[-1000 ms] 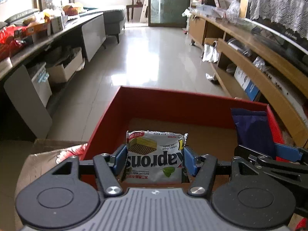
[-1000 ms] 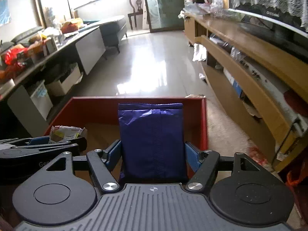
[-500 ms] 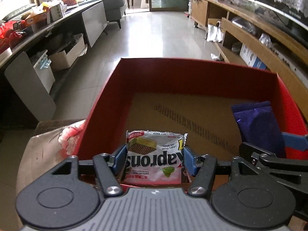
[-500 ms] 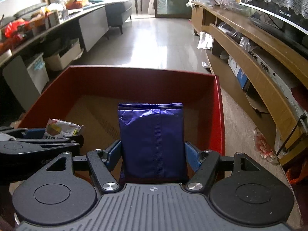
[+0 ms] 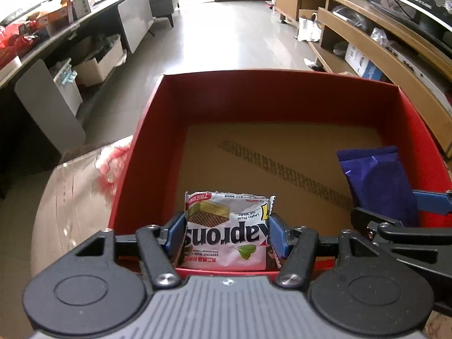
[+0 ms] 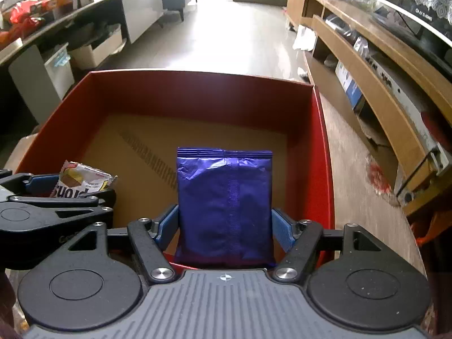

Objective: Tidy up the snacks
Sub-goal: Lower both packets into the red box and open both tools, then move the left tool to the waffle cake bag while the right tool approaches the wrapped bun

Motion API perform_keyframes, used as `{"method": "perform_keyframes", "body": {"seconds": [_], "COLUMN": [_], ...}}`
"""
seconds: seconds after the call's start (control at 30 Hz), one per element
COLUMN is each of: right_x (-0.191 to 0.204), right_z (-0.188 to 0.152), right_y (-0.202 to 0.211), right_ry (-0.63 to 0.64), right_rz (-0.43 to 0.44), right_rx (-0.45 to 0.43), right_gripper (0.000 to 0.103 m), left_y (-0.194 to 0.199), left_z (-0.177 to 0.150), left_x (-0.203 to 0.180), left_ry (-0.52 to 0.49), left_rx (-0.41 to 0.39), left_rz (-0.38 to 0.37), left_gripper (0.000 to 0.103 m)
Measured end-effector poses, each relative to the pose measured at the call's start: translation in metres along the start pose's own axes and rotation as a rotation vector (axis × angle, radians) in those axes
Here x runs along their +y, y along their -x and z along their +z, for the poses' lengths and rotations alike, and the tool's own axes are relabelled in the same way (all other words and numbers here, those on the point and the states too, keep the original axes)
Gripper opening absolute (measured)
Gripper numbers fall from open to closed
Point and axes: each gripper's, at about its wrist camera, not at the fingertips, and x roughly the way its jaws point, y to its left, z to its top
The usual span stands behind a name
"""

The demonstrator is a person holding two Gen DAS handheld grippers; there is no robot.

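Observation:
My left gripper (image 5: 226, 234) is shut on a white Kaprons wafer packet (image 5: 226, 231), held over the near left part of a red box (image 5: 254, 96) with a brown cardboard floor. My right gripper (image 6: 224, 226) is shut on a purple snack bag (image 6: 226, 203), held upright over the box's near right part. Each view shows the other hand's load: the purple bag (image 5: 378, 183) at the right of the left wrist view, the wafer packet (image 6: 82, 182) at the left of the right wrist view. The red box (image 6: 197, 90) holds nothing else that I can see.
The box stands on a low surface with a plastic sheet (image 5: 73, 186) to its left. Beyond it lies a shiny tiled floor (image 5: 240, 31). A long wooden shelf unit (image 6: 381, 65) runs along the right, a dark counter with clutter (image 5: 56, 22) along the left.
Both grippers have tipped downward and come forward over the red box, so its cardboard floor now shows in full. Both packets stay gripped as before.

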Motion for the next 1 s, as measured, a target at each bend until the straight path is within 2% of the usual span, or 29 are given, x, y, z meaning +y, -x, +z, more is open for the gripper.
{"method": "perform_keyframes", "body": {"seconds": [0.3, 0.4, 0.57, 0.77, 1.0], "right_x": [0.003, 0.002, 0.002, -0.002, -0.004], "right_z": [-0.02, -0.021, -0.021, -0.022, -0.027], "right_y": [0.015, 0.019, 0.034, 0.047, 0.065], "right_ry": [0.006, 0.006, 0.032, 0.009, -0.005], "right_rz": [-0.001, -0.025, -0.057, -0.05, -0.046], "right_rx": [0.057, 0.039, -0.033, -0.075, -0.114], "right_gripper": [0.076, 0.083, 0.085, 0.086, 0.087], "left_y": [0.014, 0.021, 0.033, 0.055, 0.071], "left_z": [-0.021, -0.021, -0.02, -0.022, -0.031], "left_x": [-0.001, 0.001, 0.004, 0.006, 0.016], "left_ry": [0.008, 0.024, 0.053, 0.039, 0.054], "left_rx": [0.025, 0.009, -0.024, -0.096, -0.117], "left_rz": [-0.022, -0.033, -0.05, -0.05, -0.076], "left_gripper": [0.063, 0.064, 0.066, 0.067, 0.07]}}
